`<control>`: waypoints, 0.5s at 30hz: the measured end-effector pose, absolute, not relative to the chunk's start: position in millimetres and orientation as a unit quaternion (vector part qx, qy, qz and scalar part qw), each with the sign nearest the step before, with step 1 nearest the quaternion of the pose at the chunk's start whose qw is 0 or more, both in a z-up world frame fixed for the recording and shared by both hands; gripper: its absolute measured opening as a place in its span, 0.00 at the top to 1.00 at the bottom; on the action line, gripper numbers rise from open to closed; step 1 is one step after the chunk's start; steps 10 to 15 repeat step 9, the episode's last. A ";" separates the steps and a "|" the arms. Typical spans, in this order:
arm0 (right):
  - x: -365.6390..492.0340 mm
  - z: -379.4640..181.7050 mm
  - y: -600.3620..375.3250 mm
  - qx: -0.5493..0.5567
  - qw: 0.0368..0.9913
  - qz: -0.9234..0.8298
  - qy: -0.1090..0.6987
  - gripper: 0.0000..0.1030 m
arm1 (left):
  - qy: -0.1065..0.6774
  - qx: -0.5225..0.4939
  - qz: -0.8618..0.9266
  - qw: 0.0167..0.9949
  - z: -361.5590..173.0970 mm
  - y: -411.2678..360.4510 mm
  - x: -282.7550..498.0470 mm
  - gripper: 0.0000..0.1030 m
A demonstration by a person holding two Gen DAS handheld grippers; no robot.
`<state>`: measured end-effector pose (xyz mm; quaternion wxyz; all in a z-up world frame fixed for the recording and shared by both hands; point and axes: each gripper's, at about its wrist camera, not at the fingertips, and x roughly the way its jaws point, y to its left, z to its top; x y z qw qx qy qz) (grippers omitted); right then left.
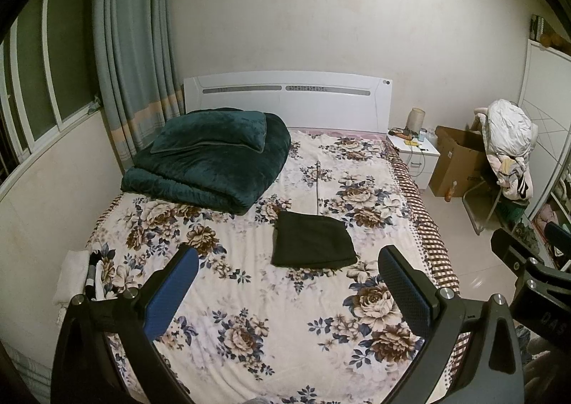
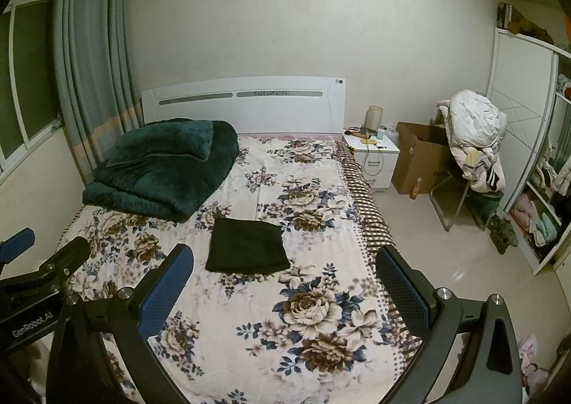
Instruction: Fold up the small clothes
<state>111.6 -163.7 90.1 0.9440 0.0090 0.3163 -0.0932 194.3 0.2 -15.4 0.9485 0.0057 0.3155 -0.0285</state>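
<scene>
A dark, neatly folded small garment (image 1: 312, 240) (image 2: 247, 245) lies flat in the middle of the floral bed sheet (image 1: 249, 325) (image 2: 321, 297). My left gripper (image 1: 289, 261) hovers above the foot of the bed, open, with nothing between its blue pads; the garment lies ahead of it. My right gripper (image 2: 285, 257) is held just to the right of the left one, also open and empty, back from the garment. Each gripper shows at the edge of the other's view.
A folded dark green blanket with a pillow (image 1: 210, 158) (image 2: 160, 168) lies at the bed's far left. Small white and dark cloths (image 1: 85, 272) sit at the left bed edge. A nightstand (image 1: 415, 154), cardboard box (image 1: 458, 161), a chair piled with clothes (image 1: 506, 140) and a wardrobe stand right.
</scene>
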 end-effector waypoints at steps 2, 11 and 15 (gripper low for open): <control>110.3 89.4 -162.6 0.009 0.944 -0.094 0.316 0.00 | 0.316 0.006 -0.029 0.948 -15.7 0.2 194.1 0.00; 108.6 89.5 -164.0 0.010 0.944 -0.095 0.315 0.00 | 0.310 0.008 -0.025 0.951 -3.8 4.3 193.1 0.00; 108.6 89.5 -164.0 0.010 0.944 -0.095 0.315 0.00 | 0.310 0.008 -0.025 0.951 -3.8 4.3 193.1 0.00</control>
